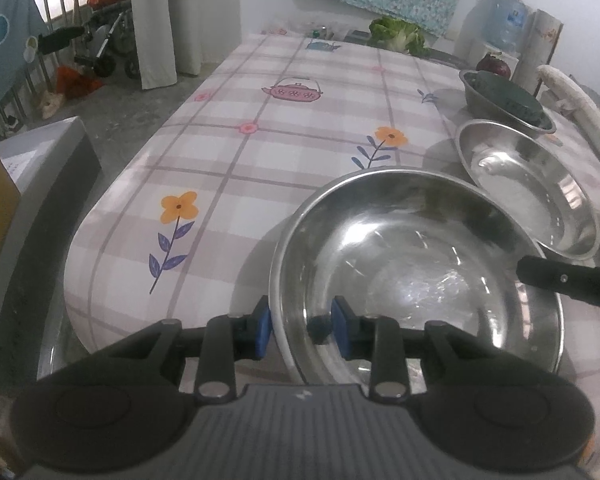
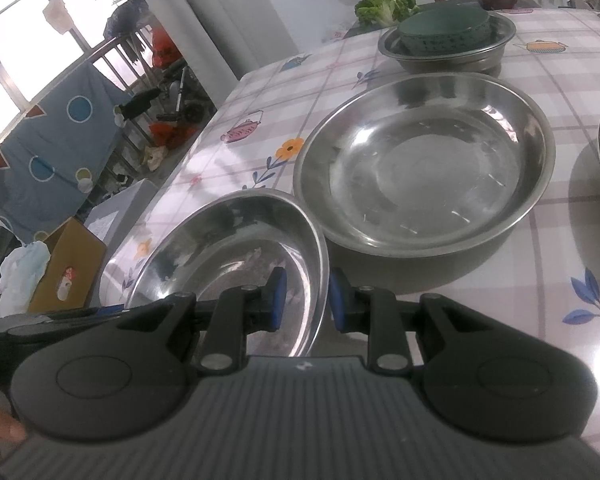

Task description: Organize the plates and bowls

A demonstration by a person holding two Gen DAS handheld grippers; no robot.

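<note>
Tongs first: my left gripper [image 1: 302, 328] has its blue pads either side of the near rim of the steel bowl [image 1: 416, 272], narrowly parted, one pad outside and one inside. My right gripper [image 2: 306, 300] straddles the opposite rim the same way; whether either pad truly presses the metal I can't tell. That bowl sits at the corner of the checked floral tablecloth [image 1: 260, 120], just beside a wider steel basin [image 2: 424, 160], with a green bowl [image 2: 444, 32] nested in another steel basin [image 2: 496, 40] beyond
</note>
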